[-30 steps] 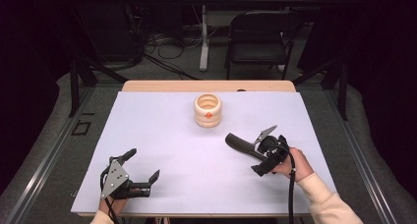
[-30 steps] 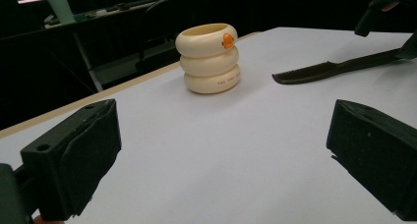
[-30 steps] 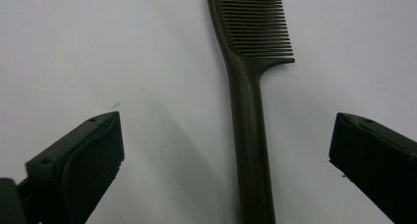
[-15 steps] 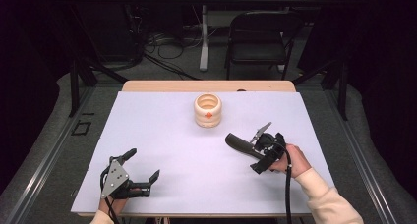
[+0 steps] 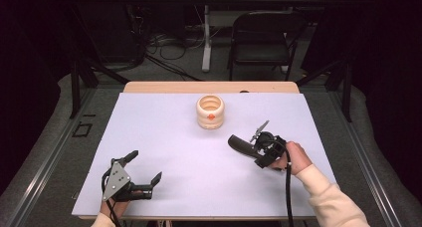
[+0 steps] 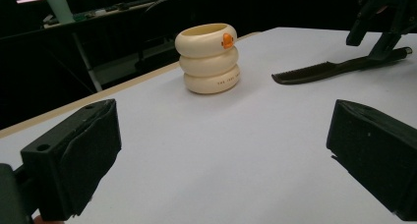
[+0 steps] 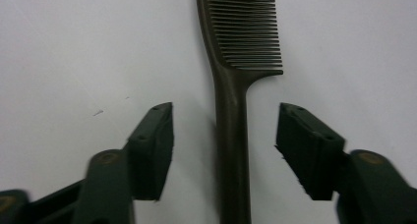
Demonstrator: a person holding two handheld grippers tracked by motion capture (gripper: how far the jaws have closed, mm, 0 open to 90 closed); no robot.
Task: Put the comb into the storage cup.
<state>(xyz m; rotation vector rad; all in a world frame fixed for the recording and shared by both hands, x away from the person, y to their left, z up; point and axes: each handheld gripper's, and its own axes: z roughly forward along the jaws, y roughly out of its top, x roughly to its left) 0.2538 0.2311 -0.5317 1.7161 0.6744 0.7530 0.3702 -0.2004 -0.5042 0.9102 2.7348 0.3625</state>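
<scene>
My right tool (image 7: 223, 150) is spread wide, straddling the handle of a dark comb (image 7: 235, 86) lying flat on the white table (image 5: 164, 132). My left tool (image 5: 144, 171) rests apart, also spread.

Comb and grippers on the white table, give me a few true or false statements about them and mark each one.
1. The right gripper has its jaws open on either side of the comb handle. True.
2. The comb stands inside the cream ringed holder. False: it lies flat on the table.
3. The left gripper grips the holder. False: it is open, well apart from it.
4. The holder bears an orange mark. True.
</scene>
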